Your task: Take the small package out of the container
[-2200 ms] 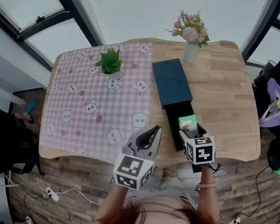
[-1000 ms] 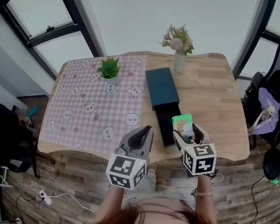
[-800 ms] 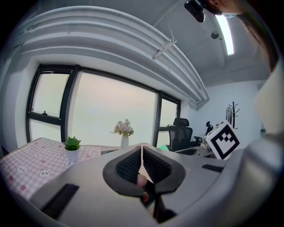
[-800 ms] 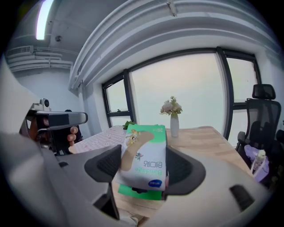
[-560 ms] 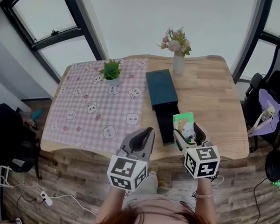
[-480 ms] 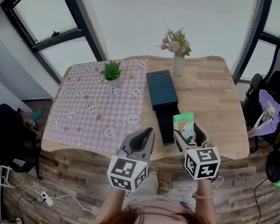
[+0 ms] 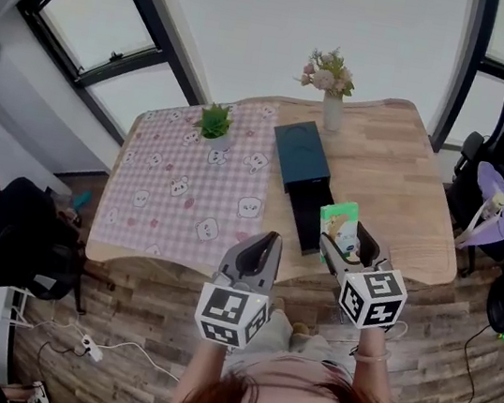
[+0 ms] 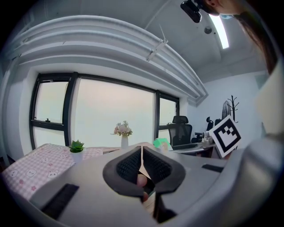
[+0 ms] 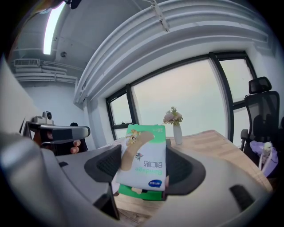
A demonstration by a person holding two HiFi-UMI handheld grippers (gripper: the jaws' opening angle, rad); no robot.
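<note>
Pinching the small package [image 9: 144,166] in your right gripper [image 7: 345,241], you hold it just beside the container's [image 7: 302,156] pulled-out drawer [image 7: 309,222], near the table's [image 7: 399,172] near edge; your left gripper [image 8: 141,162] has its jaws pressed together.

Both of my forearms come in from the bottom of the head view, side by side and apart. The left forearm [image 7: 199,368] runs to the left gripper [image 7: 269,239], which points forward. Its jaws are pressed together with nothing between them, and its marker cube [image 7: 232,313] faces the head camera. The right forearm [image 7: 374,362] carries the right gripper [image 7: 343,237], tipped slightly inward toward the left one. Its 2 jaws are clamped on the small package [image 9: 145,164], which stands upright between the pads. The right marker cube [image 7: 373,298] also faces up.
</note>
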